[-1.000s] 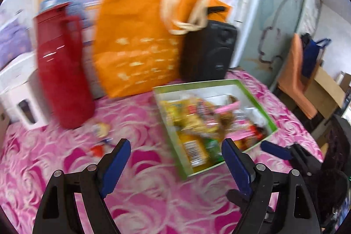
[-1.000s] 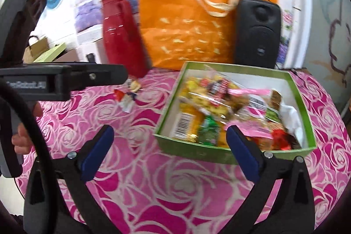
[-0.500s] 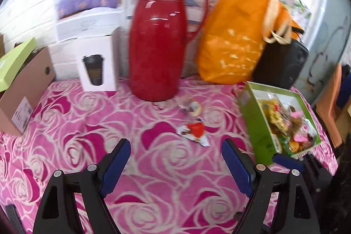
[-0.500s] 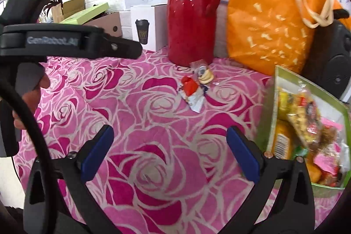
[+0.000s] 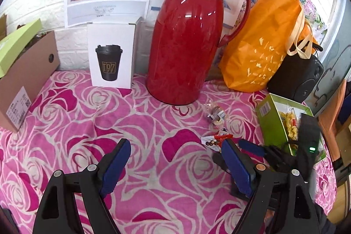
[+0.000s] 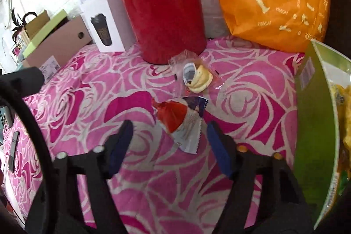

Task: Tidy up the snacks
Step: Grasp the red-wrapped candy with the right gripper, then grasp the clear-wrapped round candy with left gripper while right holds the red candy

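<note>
Right gripper (image 6: 169, 142) has dropped close over the red-and-white packet (image 6: 182, 124), fingers spread — thin foil may slide from the pinch. Left gripper (image 5: 175, 163) spread, empty.

- The left wrist view is taken from above the cloth (image 5: 65, 120), well back, facing the wall; the whole jug (image 5: 188, 41), the white box (image 5: 111, 54) and the orange bag (image 5: 269, 41) are taken in.
- The right wrist view is set low and close to the red wrapper (image 6: 182, 122), facing the jug's base (image 6: 162, 15).
- Jug, bag, white box, green box (image 6: 316, 124), red wrapper (image 5: 216, 139) and clear packet (image 6: 195, 76) are shared by both views.
- The right gripper (image 5: 250, 147) is seen in the left view.
</note>
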A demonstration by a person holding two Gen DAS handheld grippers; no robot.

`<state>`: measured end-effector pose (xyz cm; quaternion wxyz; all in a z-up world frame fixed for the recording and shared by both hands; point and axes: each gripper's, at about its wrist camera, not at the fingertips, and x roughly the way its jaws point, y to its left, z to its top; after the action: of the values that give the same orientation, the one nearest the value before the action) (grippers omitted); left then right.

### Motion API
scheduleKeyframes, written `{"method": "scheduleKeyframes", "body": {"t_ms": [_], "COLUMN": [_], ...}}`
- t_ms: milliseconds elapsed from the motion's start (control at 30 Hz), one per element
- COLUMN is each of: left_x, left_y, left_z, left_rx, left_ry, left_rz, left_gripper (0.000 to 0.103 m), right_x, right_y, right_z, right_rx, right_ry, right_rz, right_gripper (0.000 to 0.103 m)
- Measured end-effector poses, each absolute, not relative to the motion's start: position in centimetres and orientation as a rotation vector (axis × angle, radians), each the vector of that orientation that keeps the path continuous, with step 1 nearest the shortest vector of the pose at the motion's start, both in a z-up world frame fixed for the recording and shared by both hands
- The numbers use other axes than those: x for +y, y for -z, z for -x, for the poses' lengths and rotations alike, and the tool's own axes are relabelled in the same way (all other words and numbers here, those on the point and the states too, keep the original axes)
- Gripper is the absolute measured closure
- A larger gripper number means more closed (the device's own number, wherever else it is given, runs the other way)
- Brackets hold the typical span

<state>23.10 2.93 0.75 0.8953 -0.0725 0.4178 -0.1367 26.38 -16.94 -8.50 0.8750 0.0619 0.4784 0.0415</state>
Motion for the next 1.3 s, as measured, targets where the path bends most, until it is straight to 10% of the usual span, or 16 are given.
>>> {"method": "scheduleKeyframes", "body": {"t_ms": [33,567,733,867,1300], "left_x": [2.8,-7.4,-8.4,-8.2,-5.3], "left_y": [-0.7,3.9,5.8,5.8,3.2], "left_z": [-23.3,-30.7,-32.3,-31.2,-18.4], "left_rx": [0.869,0.969,1.026,1.034,1.074], "left_ry": [0.287,0.413,0.397,0.411,0.625], "left_rz": [0.149,0.178,0.196,0.163,-0.046], "left_gripper": [0.017,0.023,0.073,0.084,0.081], "right_x": [-17.2,-19.5,-20.3,-19.8,-19.6], "right_y": [8.9,4.8,5.1,5.1,4.0], "right_z": [-26.6,-13.3,-12.4,-12.4,-8.5], "right_rx": [1.018,1.006,1.024,1.018,1.023], "right_ry": [-0.084,-0.142,-0.14,-0.148,-0.141], "right_rz": [-0.139,-0.109,-0.139,-0.137,-0.133], "right_gripper": [0.073,0.074,0.073,0.073,0.073]}}
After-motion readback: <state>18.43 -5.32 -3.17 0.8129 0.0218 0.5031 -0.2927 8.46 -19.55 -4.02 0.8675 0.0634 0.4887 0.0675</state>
